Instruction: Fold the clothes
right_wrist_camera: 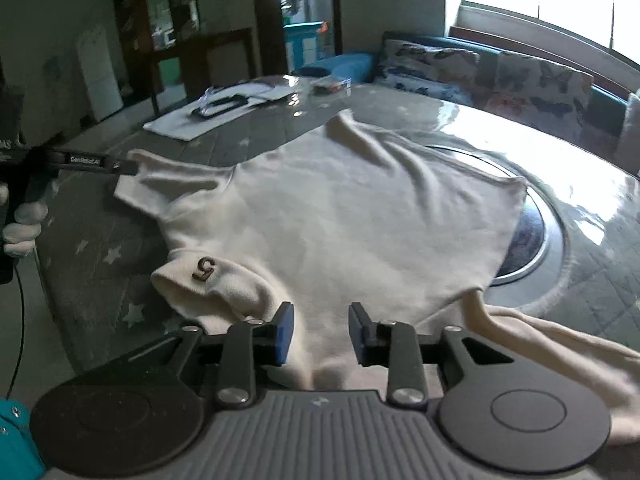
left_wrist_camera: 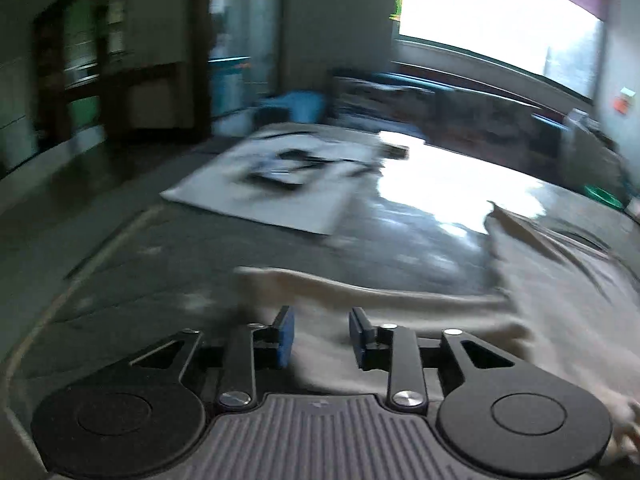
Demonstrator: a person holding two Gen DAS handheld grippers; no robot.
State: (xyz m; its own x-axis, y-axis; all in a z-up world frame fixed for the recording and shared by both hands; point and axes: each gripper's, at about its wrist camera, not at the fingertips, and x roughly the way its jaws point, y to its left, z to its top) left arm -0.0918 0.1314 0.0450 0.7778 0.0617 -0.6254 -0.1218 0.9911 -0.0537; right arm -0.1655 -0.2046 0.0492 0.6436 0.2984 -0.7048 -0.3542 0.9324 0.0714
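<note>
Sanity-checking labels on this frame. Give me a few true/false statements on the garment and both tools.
1. The right tool is open over the cream sweater. True.
2. The sweater is already folded into a neat square. False: it lies spread out, sleeves out to the sides.
3. The collar bears a "5" mark. True.
4. The left tool is shut on a sleeve. False: its jaws stand open, fabric beneath.
5. White paper lies on the table's far side. True.

The sweater (right_wrist_camera: 332, 216) is soft, matt cream knit cloth. Under it the worktop (right_wrist_camera: 520, 128) has a glossy, glaring sheet over grey quilted fabric. Tool pads (right_wrist_camera: 285, 334) look blue, rubbery, matt.
</note>
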